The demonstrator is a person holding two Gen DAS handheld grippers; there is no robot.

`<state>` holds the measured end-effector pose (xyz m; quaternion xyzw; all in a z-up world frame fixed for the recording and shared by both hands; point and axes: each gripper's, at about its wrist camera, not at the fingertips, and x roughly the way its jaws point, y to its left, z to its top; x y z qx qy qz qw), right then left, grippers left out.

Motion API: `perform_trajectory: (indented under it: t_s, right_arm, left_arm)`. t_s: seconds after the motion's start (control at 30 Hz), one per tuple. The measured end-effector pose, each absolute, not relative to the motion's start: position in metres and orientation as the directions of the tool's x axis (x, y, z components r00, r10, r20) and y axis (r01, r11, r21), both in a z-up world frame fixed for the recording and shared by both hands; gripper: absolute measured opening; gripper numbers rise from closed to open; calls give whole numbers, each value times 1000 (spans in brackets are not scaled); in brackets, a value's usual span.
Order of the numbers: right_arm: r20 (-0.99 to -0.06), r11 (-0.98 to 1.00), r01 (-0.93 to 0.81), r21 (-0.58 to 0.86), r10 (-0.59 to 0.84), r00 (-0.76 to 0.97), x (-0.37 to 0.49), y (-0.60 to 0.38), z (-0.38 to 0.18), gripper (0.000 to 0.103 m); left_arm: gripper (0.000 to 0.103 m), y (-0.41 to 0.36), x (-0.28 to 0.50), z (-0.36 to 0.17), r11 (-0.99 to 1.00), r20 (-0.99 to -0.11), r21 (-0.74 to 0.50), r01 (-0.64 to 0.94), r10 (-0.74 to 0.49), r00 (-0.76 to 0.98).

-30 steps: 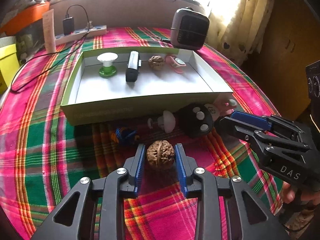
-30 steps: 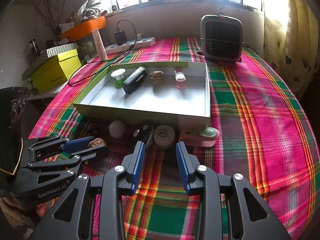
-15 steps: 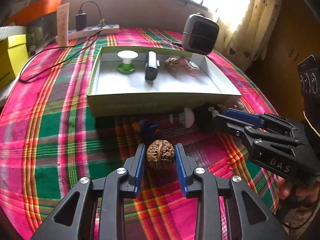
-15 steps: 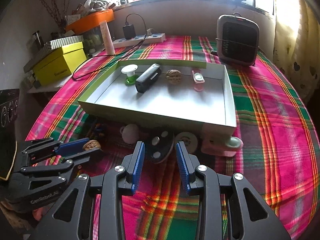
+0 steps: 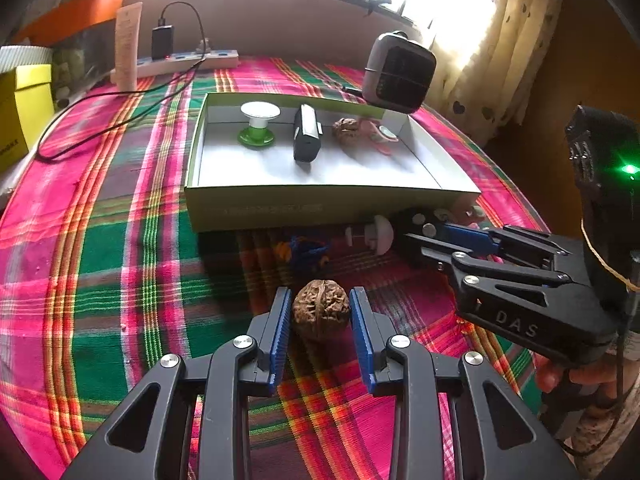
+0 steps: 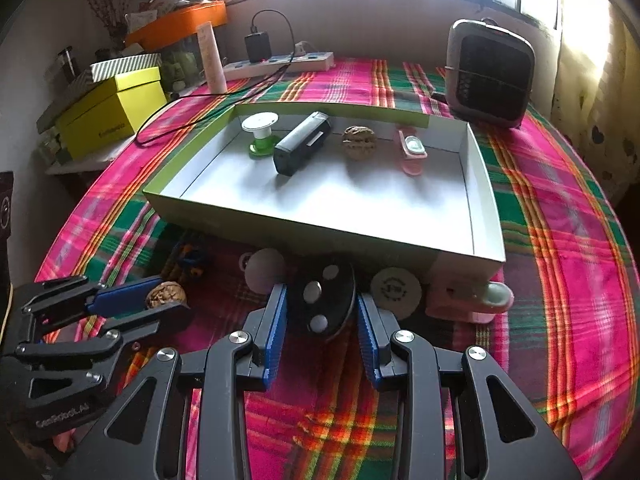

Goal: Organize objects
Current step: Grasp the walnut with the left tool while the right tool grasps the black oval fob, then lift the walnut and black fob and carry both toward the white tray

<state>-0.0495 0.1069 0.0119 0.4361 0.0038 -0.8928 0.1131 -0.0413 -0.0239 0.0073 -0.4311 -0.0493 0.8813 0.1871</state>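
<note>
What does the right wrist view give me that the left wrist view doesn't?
Only the right wrist view: the pale round disc and the whole pink clip in front of the box, the black remote between the right hand-held gripper fingers.

Only the left wrist view: the walnut close up inside the left hand-held gripper.

Both: the box with spool, black device, walnut and pink clip.

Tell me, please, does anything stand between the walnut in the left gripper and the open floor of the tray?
Only the tray's near wall, which the walnut must clear from above. The blue toy lies on the cloth between them, low enough to pass over. Inside, the front floor is bare; the second walnut sits at the back.
</note>
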Motion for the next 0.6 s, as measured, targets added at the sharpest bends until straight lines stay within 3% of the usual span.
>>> perform_trajectory:
  t_s: [0.6]
  right_arm:
    - [-760,-977,198,84,-192,-622,-47,106,15,29]
  left_arm:
    - [28,-23,-40,7,-923,-740,-248,-295,377,-557]
